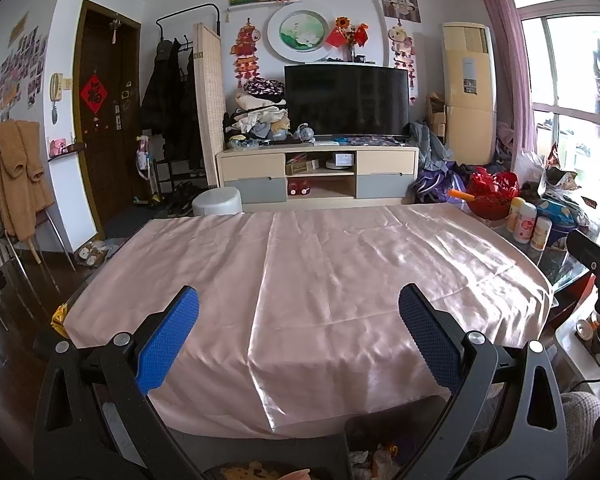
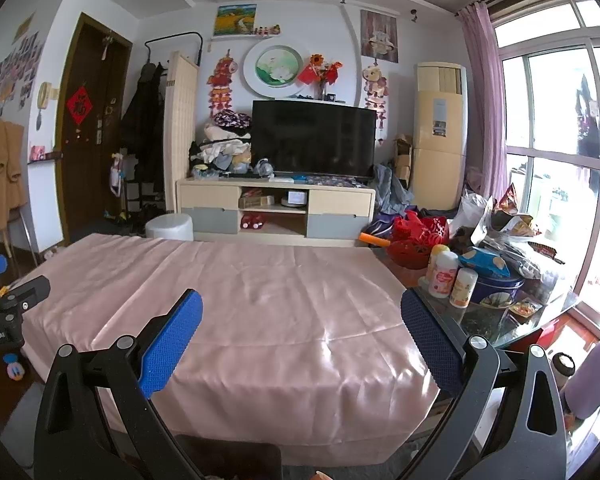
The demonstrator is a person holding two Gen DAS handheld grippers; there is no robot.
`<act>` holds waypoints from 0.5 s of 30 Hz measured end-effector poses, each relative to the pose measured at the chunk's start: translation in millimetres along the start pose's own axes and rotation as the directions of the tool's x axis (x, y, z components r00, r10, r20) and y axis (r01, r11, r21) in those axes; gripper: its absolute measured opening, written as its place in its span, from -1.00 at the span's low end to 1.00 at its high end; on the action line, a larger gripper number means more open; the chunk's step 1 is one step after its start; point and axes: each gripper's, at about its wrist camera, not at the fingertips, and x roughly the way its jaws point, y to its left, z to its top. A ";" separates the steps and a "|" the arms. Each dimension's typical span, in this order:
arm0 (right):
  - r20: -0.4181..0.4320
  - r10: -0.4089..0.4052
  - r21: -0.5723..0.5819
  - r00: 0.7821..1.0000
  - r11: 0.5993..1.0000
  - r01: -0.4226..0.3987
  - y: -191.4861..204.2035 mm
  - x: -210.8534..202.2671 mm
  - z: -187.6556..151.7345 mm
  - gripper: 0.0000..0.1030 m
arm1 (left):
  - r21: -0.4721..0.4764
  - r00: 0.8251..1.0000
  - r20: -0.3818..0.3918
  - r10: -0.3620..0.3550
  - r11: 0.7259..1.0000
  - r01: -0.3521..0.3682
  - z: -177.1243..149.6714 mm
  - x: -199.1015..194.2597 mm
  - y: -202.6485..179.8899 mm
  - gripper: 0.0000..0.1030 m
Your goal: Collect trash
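Note:
A table under a pink satin cloth [image 1: 320, 280] fills the middle of both views; it also shows in the right wrist view [image 2: 260, 304]. No loose trash shows on the cloth. My left gripper [image 1: 299, 326] is open and empty above the table's near edge. My right gripper [image 2: 302, 330] is open and empty, also over the near edge. A dark bin [image 1: 380, 452] with scraps inside sits below the table's front edge, between the left gripper's fingers. The other gripper shows at the left edge of the right wrist view [image 2: 4, 312].
At the table's right end stand small bottles [image 2: 444, 276], a blue tin [image 2: 496, 284], a red bowl [image 2: 410, 254] and snack bags [image 2: 508, 216]. Behind are a white stool [image 2: 170, 228], a TV cabinet [image 2: 276, 208] and a window on the right.

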 end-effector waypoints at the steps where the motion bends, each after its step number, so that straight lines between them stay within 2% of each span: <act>1: 0.000 0.000 0.000 1.000 1.000 0.000 -0.1 0.0 -0.1 0.94 | -0.001 1.000 0.001 -0.001 1.000 0.001 0.4 -0.2 -0.4 0.84; 15: 0.015 -0.002 0.018 1.000 1.000 0.002 1.5 -6.7 1.9 0.94 | -0.002 1.000 0.005 -0.008 1.000 0.008 1.6 -2.7 2.1 0.84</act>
